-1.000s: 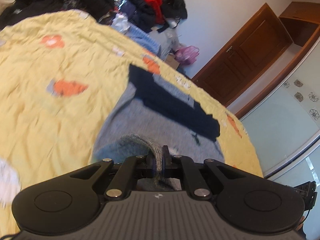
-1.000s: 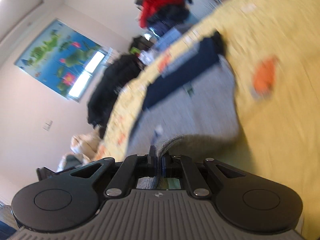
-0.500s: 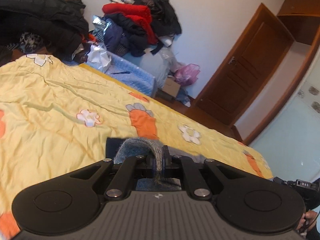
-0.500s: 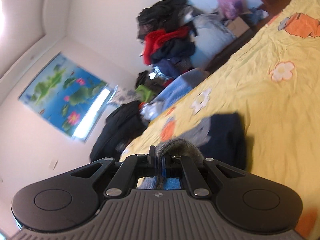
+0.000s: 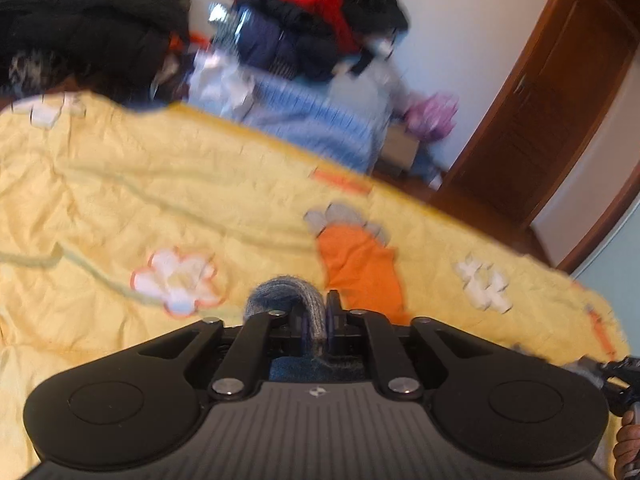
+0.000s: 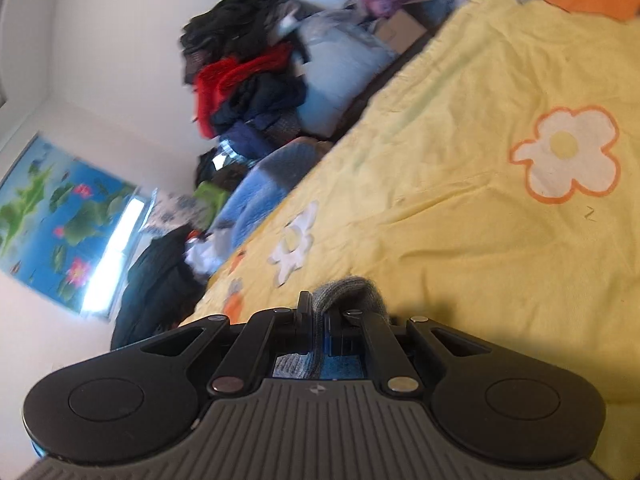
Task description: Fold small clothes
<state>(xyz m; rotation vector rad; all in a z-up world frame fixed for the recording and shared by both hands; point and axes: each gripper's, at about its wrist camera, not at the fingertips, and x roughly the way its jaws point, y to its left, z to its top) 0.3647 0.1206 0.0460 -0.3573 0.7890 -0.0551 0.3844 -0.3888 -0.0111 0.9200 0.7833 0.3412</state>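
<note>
**Both tongs gripping grey knit over the yellow bed**

Right now each tong has a fold of the grey knit garment [image 5: 285, 304] between its fingers. Left gripper [image 5: 316, 326]: jaws nearly together, have just been easing apart a little, knit edge looped up and pinched between them, pads touching the cloth. Right gripper [image 6: 318, 330]: same story, jaws just loosened slightly, narrow gap, grey knit bunched up over the fingertips and running down between them. Below both tongs, more of the garment shows blue-grey through the gap behind the fingers.

Just ahead of both tongs lies the yellow bedspread [image 5: 120, 184], wrinkled, with white flowers and an orange patch [image 5: 360, 264] right beyond the left fingers. Past the bed's far edge: a blue blanket [image 5: 320, 124], then a clothes pile [image 5: 304, 12] of red, navy and black against the wall. Wooden door [image 5: 540, 100] beyond the left tong's right side. Lotus poster [image 6: 60, 220] far off the right tong's left. Left view is blurred.
</note>
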